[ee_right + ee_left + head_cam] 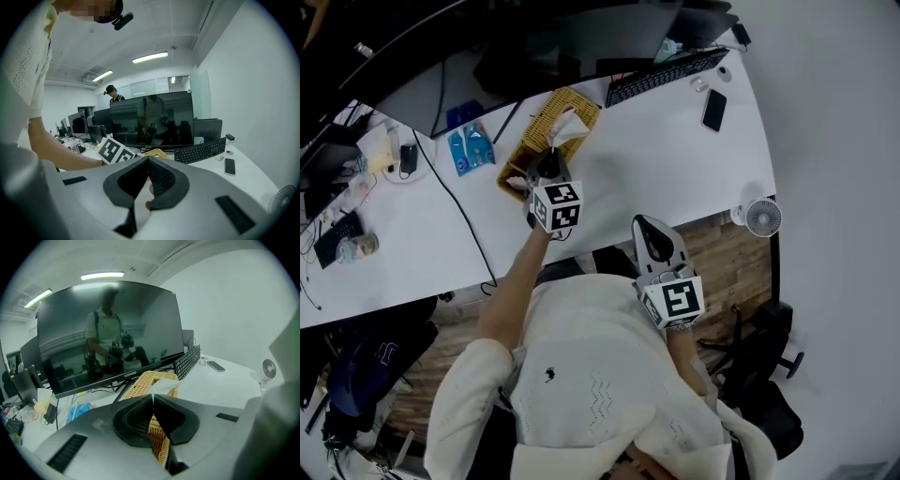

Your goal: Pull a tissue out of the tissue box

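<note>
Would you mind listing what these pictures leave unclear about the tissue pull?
Left gripper view: the left claw is shut on the tissue edge; its jaws hide how much is pinched.
Head view: the left claw covers the tissue box opening, so how the tissue sits inside is hidden.
Right gripper view: pinkish spots under the shut right claw are too blurred to identify.

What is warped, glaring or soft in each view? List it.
Head view: wide lens bows the white desk, evenly lit. Left gripper view: fisheye with black corners; the dark monitor mirrors the room; the left tool, shut on the tissue, looks soft up close. Right gripper view: same fisheye, bright ceiling lights, a mosaic patch at top.
</note>
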